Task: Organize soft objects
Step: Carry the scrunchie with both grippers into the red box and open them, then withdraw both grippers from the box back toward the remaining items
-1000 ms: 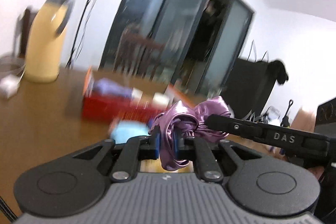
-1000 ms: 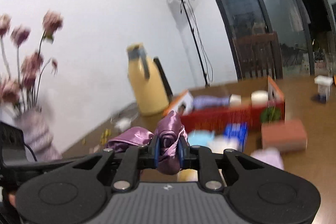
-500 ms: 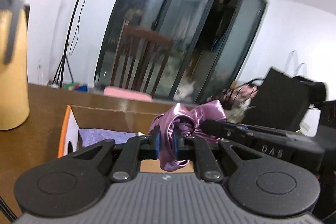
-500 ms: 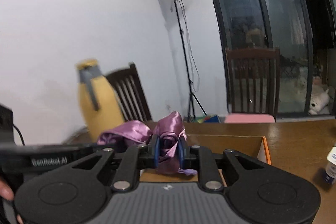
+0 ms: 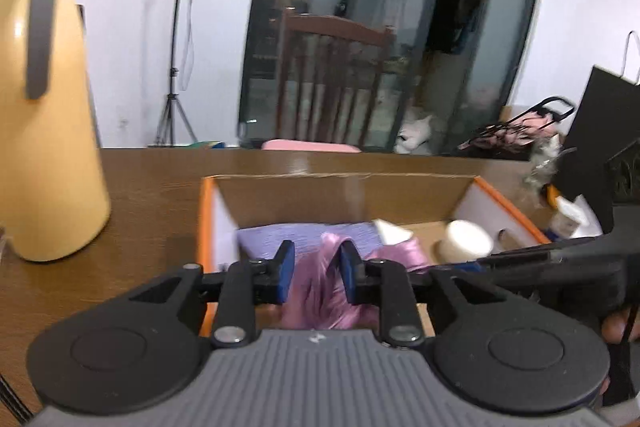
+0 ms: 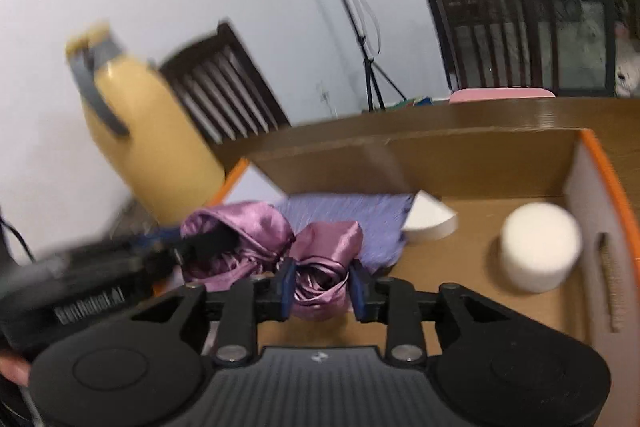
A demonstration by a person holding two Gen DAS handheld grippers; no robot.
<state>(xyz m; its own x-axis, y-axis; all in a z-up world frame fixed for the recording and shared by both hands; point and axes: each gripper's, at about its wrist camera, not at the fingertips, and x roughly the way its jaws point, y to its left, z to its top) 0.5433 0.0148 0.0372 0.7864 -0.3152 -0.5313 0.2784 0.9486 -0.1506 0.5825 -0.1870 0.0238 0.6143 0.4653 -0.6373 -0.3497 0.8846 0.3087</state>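
Release step: satin cloth (image 6: 320, 259) is held over the box (image 6: 600, 163); left tongs (image 5: 316, 275) and right tongs (image 6: 322, 289) are parted, cloth loose between. Withdrawal is called for next.

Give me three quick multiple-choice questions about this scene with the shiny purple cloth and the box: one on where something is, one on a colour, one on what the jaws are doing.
1. Where is the white foam cylinder?
A. Inside the cardboard box
B. On top of the yellow jug
C. On the chair seat

2. What colour is the box's outer rim?
A. Green
B. Orange
C. Black

3. How do the jaws of the left gripper and right gripper stand around the satin cloth?
A. Both parted
B. Both clamped tight
C. One missing

Answers: 1 A, it sits on the box floor. 2 B, orange edges show in both views. 3 A, gaps show beside the cloth.
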